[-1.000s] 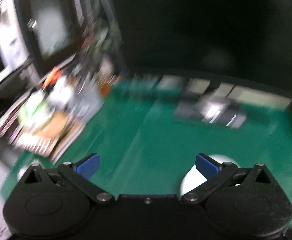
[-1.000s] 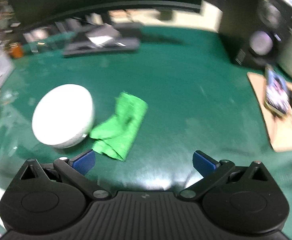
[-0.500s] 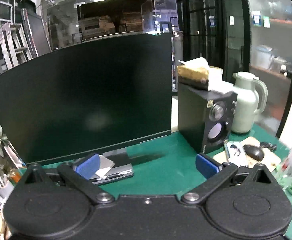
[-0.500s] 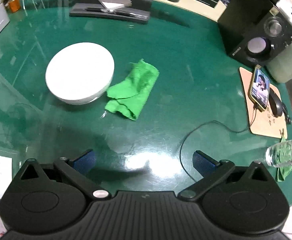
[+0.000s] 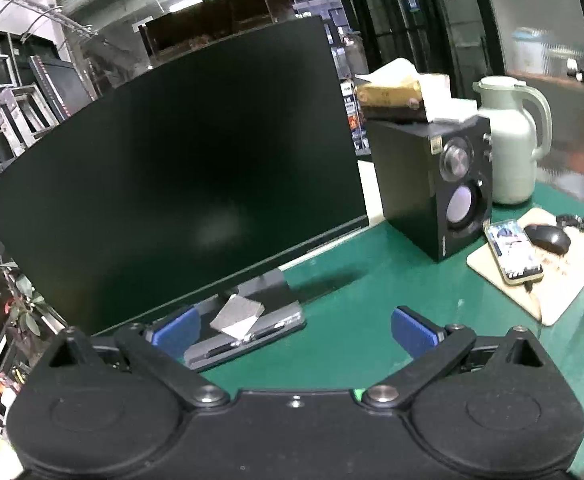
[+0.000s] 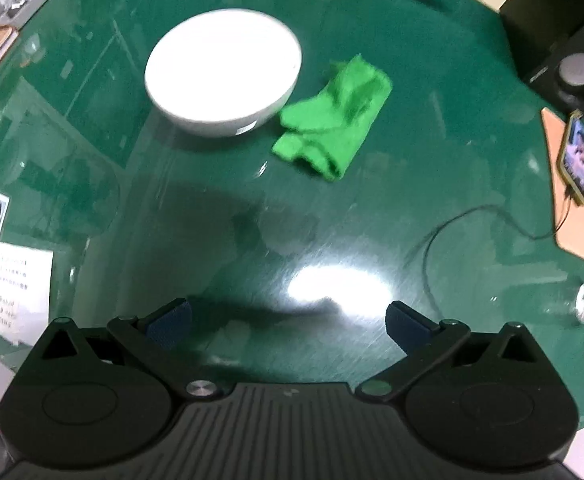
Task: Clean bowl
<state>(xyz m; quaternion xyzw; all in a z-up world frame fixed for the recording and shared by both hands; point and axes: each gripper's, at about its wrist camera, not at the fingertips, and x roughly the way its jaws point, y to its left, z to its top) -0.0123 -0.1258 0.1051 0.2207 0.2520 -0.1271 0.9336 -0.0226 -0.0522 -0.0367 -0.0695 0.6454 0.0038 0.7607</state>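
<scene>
Two hand-held grippers are in play. Your right hand-held gripper [image 6: 288,322] is hovering with fingers spread wide and empty, the bowl [image 6: 223,72] sitting well ahead and left on the green worktop [image 6: 431,152]. It is looking white, round and upright, with a crumpled green cloth [image 6: 333,120] lying just beside it. Your left hand-held gripper [image 5: 293,326] is spread too, facing a monitor [image 5: 180,176].

Bare green counter [image 6: 252,248] is lying open between the right gripper [image 6: 288,326] and the white bowl [image 6: 223,70]. A green cloth [image 6: 333,120] is sitting just beside the bowl's right side. A thin black cable [image 6: 443,232] is looping across the counter to the right, towards the wooden board [image 6: 571,216].
</scene>
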